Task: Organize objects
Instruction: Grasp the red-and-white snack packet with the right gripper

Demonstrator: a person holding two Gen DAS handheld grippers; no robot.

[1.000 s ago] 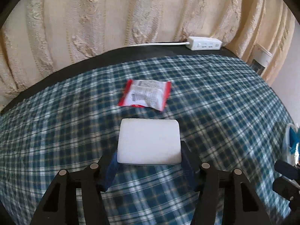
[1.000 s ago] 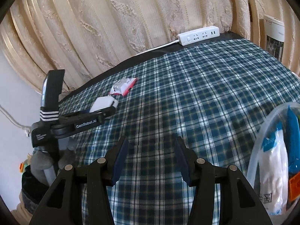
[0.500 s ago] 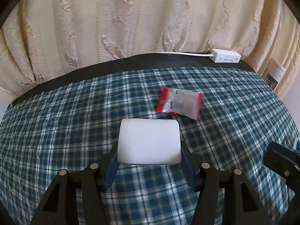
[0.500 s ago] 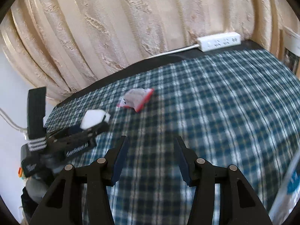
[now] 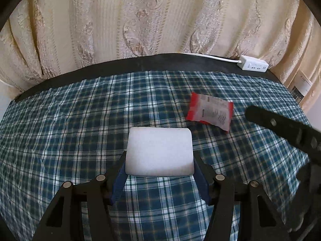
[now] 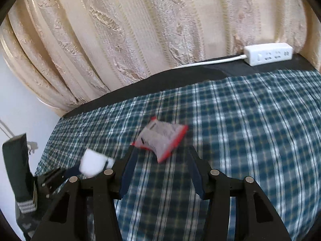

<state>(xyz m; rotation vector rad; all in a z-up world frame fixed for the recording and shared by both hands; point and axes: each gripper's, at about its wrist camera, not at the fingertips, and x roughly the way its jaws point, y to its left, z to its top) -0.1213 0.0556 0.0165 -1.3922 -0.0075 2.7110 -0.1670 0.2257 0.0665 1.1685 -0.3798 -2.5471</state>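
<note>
a: locating target: where does the red-edged packet (image 6: 161, 138) lie?
b: flat on the plaid tabletop (image 6: 250, 130), just ahead of the right tongs (image 6: 161, 154), which gape empty; long axis slants across their gap.
a: left tongs (image 5: 159, 160)?
b: clamped on the white block (image 5: 159, 150); packet is farther off, ahead to their right. right tongs are nearer.

- One white rectangular block (image 5: 159, 152), near centre.
- One red-edged snack packet (image 5: 210, 112), farther right.
- One white power strip (image 5: 253, 66), far right.
- Two grippers: left gripper (image 5: 159, 165), right gripper (image 6: 161, 160).
</note>
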